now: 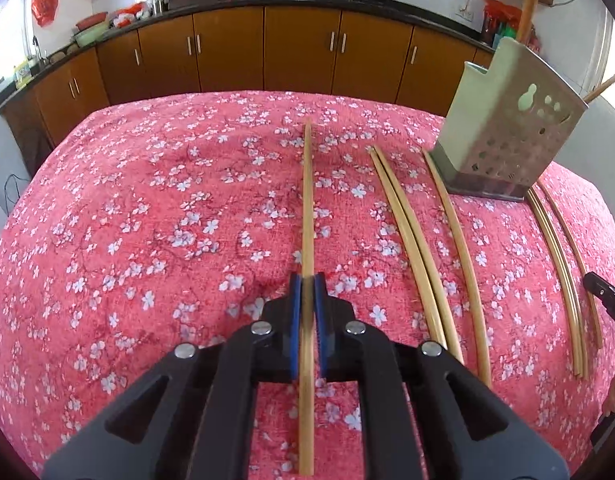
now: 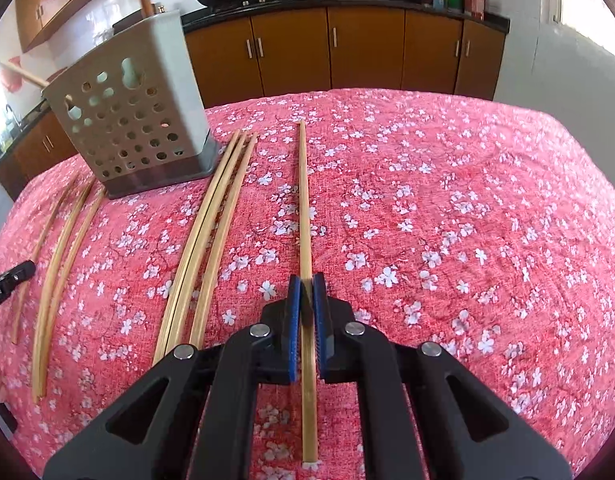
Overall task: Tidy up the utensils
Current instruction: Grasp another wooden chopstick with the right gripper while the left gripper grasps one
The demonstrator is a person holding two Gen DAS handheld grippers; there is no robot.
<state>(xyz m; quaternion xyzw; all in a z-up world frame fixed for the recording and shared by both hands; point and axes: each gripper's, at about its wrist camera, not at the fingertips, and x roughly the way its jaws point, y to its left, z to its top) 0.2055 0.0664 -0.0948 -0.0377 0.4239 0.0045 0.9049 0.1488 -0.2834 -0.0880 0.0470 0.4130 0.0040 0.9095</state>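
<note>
My left gripper (image 1: 307,280) is shut on a bamboo chopstick (image 1: 307,200) that lies along the red floral tablecloth (image 1: 167,220). My right gripper (image 2: 306,280) is shut on another bamboo chopstick (image 2: 304,200) lying the same way. A grey perforated utensil holder (image 1: 503,128) stands at the far right in the left wrist view; it also shows at the far left of the right wrist view (image 2: 135,112), with wooden handles sticking out of it. Several loose chopsticks (image 1: 411,248) lie between the grippers; they also show in the right wrist view (image 2: 203,240).
More chopsticks (image 1: 563,272) lie beyond the holder, near the right gripper's tip (image 1: 603,296). The left gripper's tip (image 2: 7,280) shows at the right wrist view's left edge. Brown kitchen cabinets (image 1: 299,48) and a counter with pans run behind the table.
</note>
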